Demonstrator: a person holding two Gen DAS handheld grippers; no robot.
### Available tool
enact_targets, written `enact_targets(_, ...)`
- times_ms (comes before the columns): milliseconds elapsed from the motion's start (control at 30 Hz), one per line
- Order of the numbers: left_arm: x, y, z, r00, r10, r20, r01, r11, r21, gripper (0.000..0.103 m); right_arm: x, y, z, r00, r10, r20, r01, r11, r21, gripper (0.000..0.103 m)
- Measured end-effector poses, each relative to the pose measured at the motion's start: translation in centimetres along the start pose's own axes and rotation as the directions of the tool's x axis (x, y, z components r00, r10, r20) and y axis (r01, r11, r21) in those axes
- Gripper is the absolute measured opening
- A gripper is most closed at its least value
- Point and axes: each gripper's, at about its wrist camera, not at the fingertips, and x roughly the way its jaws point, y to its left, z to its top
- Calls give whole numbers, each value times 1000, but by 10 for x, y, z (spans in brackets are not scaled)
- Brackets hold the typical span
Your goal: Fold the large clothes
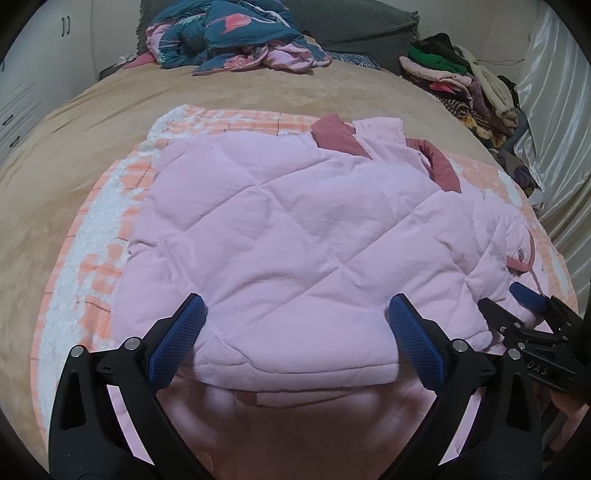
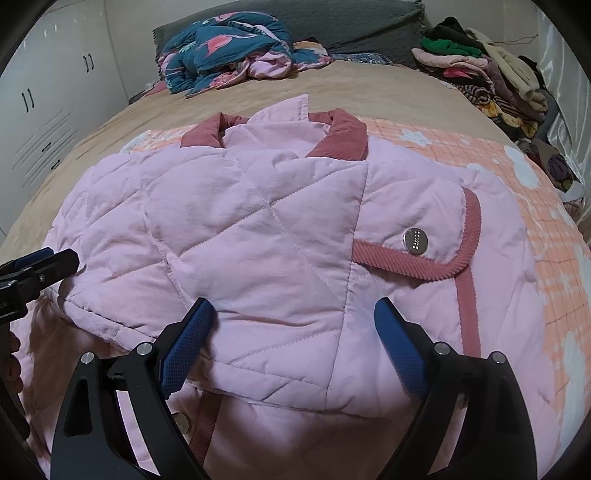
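Nearest the 2 cameras, both tongs hang over the near hem of the garment: left gripper point(image 1: 295, 325), black arms with blue ribbed pads, jaws spread wide with nothing between them; right gripper point(image 2: 293, 325), same build, jaws likewise spread and holding nothing. Each tool also shows at the edge of the other's view, the right one low at the right side of the left view and the left one at the left edge of the right view. Item 1: pink quilted jacket point(image 2: 258, 236), diamond stitching, lying flat and partly folded, a near panel doubled over the layer beneath. Its fittings: dusty-rose corduroy collar point(image 2: 343, 136) at the far end, rose-trimmed pocket flap point(image 2: 436, 236) on the right side, 1 silver snap button point(image 2: 416, 240) on that flap. Item 2: peach-and-white checked blanket point(image 1: 96, 236), spread under the jacket and showing around it on the left, far and right sides. Item 3: tan bedspread point(image 1: 240, 85) beneath the blanket. Farther back, at the head of the bed: teal and pink floral quilt point(image 1: 229, 37), crumpled in a heap, with a dark grey pillow point(image 1: 354, 22) just behind it. Far right: mixed pile of clothes point(image 2: 491, 77) along the bed's edge. Far left: white cabinets point(image 2: 40, 92) with dark handles.
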Motion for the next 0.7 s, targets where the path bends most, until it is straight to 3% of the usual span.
enact_targets(700,-42,-7,-6,1000,-5,26,5,1000,9,93,-38,-2,-20,998,-20,52,16,997,71,90)
